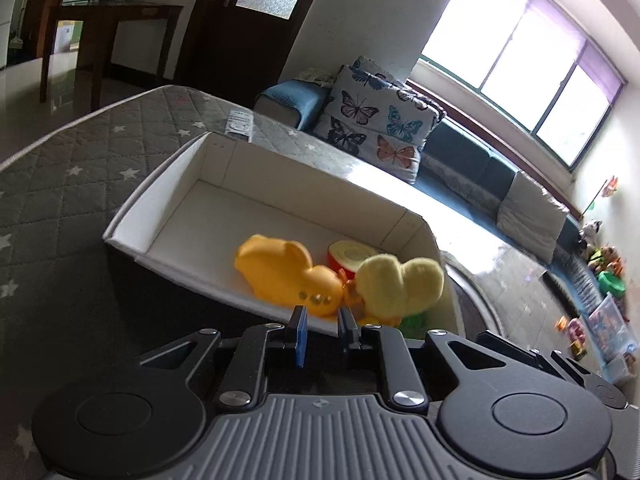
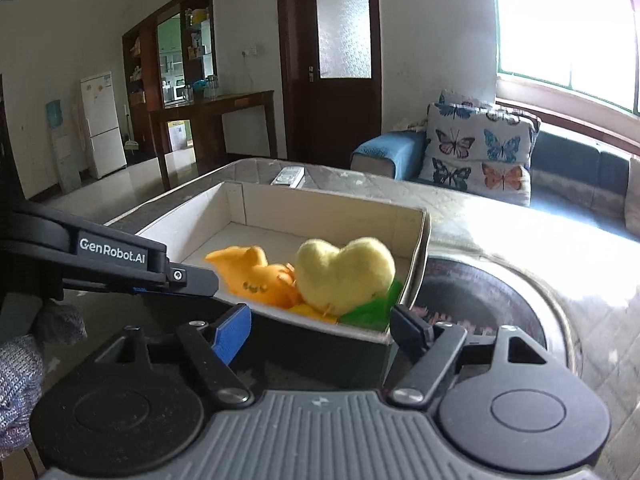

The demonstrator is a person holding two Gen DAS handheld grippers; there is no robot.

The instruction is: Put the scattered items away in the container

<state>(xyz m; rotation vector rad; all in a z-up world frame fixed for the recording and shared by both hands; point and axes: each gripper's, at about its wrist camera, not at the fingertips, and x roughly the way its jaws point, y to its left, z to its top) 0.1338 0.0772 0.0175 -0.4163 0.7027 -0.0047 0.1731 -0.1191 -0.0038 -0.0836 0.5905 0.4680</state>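
A white cardboard box sits on the quilted tabletop. Inside lie an orange plastic toy, a yellow plush, a red-and-yellow round toy and something green. My left gripper has its jaws narrowly apart with the box's near rim between them, apparently clamped on it. In the right wrist view one of its fingers lies along that rim. My right gripper stands open, jaws astride the box's near right corner, pads touching nothing.
A white remote lies beyond the box on the grey star-patterned cover. A dark round inset lies right of the box. A butterfly cushion and sofa stand behind. A gloved hand shows at lower left.
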